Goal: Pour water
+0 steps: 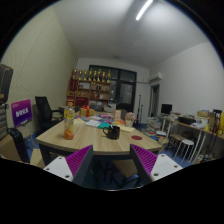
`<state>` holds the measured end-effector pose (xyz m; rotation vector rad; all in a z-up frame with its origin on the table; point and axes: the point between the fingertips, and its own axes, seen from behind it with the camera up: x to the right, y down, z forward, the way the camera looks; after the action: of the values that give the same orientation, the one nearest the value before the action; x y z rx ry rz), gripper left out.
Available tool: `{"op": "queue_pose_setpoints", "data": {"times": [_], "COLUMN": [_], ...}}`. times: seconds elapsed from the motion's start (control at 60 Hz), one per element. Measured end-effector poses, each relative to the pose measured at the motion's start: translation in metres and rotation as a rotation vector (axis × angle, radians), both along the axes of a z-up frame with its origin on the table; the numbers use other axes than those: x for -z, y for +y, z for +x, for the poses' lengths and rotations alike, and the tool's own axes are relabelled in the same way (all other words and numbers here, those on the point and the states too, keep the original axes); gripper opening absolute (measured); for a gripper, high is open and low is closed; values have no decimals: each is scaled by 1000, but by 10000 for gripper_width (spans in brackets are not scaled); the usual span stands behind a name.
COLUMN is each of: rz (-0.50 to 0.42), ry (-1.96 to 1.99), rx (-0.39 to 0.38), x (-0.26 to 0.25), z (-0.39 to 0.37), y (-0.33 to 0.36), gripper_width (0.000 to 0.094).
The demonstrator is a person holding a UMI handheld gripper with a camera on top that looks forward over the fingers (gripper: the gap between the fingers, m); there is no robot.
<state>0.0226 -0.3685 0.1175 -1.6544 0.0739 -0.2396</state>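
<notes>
Claw (112, 163) fingers apart, holding nothing; table (85, 140) with bottles (69, 122) well beyond.

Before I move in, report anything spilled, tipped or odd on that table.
Nothing stands out. The wooden table is cluttered, but the orange bottle stands upright, the dark cup sits upright near the middle, and no spill shows at this distance. The gripper is open and empty, well short of the table.
</notes>
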Motion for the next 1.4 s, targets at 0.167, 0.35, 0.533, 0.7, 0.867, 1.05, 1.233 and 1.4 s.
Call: {"op": "queue_pose_setpoints", "data": {"times": [0.167, 0.35, 0.533, 0.7, 0.867, 1.05, 1.233, 1.4], "rz": [6, 19, 42, 48, 40, 53, 16, -18], "ry": [9, 48, 98, 83, 63, 34, 28, 7], "rx": [-12, -98, -226, -291, -249, -183, -155, -227], "x": [3, 10, 21, 26, 33, 29, 34, 32], "z": [5, -34, -109, -166, -201, -203, -199, -208], "y": [21, 65, 162, 245, 321, 368, 386, 390], "gripper_width": [832, 832, 832, 833, 829, 817, 481, 402]}}
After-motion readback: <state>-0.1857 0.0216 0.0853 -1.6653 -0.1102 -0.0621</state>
